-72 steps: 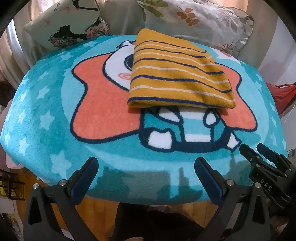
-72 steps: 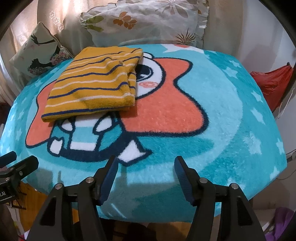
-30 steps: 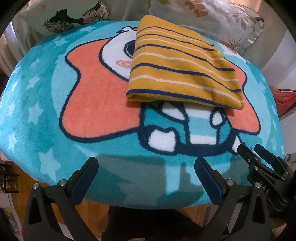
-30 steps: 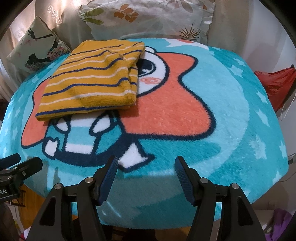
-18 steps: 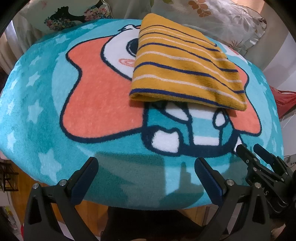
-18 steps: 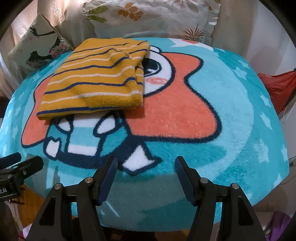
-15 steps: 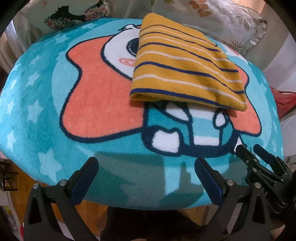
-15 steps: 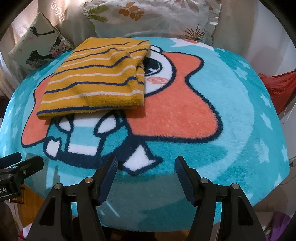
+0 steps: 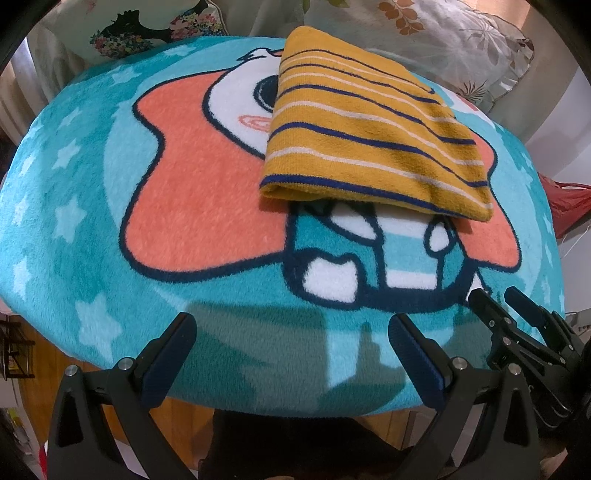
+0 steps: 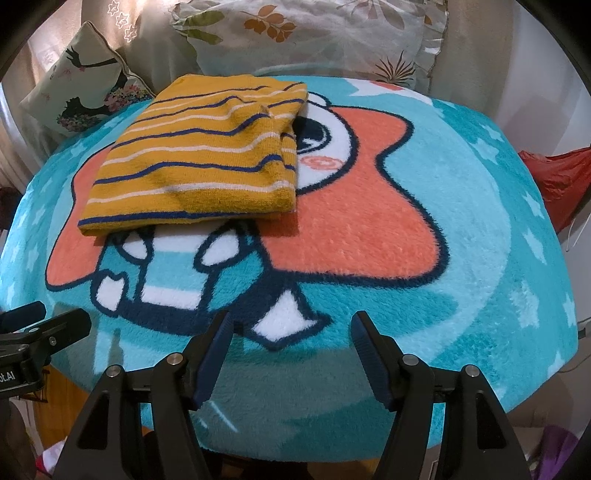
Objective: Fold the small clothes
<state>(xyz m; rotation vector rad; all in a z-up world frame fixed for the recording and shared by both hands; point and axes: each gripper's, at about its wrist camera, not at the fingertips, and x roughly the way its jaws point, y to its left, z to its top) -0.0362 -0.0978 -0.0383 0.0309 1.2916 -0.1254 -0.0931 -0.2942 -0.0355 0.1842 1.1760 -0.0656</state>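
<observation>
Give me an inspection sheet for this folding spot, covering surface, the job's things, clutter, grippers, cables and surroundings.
Surface: round teal plush mat with stars and an orange cartoon star figure; wood shows below its near edge.
Job's things: one mustard striped garment, folded into a flat rectangle, lying on the far half of the mat over the figure's face.
Clutter: nothing seen on the mat besides the garment.
Grippers: left gripper open, empty, at the near edge; right gripper open, empty, at the near edge. Neither touches the garment.
Cables: a thin cord at the right edge; where it leads cannot be told.
Surroundings: leaf-print pillow and bird-print cushion behind the mat; red fabric to the right.
</observation>
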